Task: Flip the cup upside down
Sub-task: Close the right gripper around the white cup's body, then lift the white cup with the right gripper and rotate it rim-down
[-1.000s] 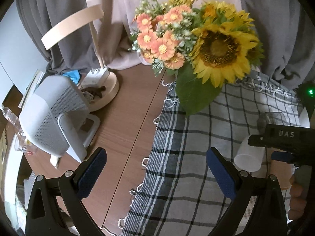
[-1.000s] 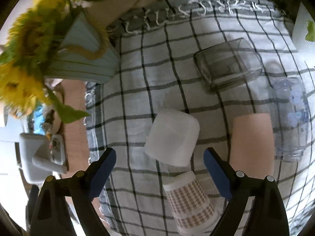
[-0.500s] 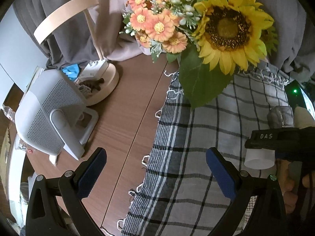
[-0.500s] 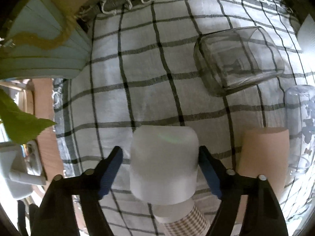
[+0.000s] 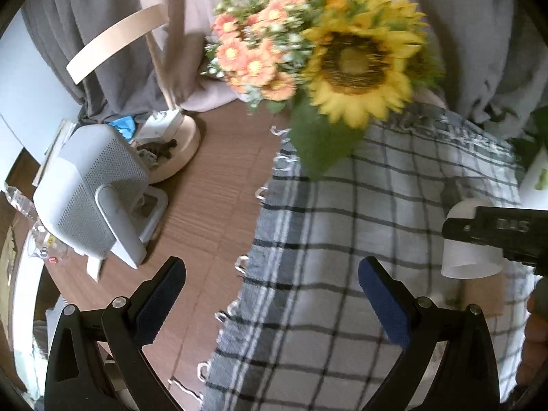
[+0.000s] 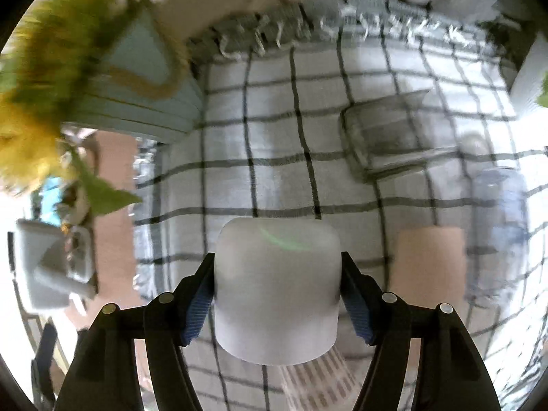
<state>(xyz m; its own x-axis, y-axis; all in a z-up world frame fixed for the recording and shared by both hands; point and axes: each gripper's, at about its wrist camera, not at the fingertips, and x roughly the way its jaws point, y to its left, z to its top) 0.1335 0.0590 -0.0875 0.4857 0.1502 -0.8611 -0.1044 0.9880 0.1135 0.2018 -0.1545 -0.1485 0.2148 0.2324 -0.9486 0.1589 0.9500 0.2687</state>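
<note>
A white frosted cup sits between my right gripper's blue pads, which press on both its sides; its closed base points away from the camera. The cup is lifted above the checked cloth. In the left wrist view the same cup shows at the right edge, rim downward, under the black right gripper. My left gripper is open and empty over the cloth's left edge.
A checked paper cup stands just below the held cup. A pink cup, a clear bottle and a square glass lie on the cloth. A flower vase, a sunflower bouquet, a white fan and a lamp base stand left.
My right gripper has closed on the white cup and lifted it off the cloth; the view has pulled back. The left gripper has stayed open, drifting slightly.
</note>
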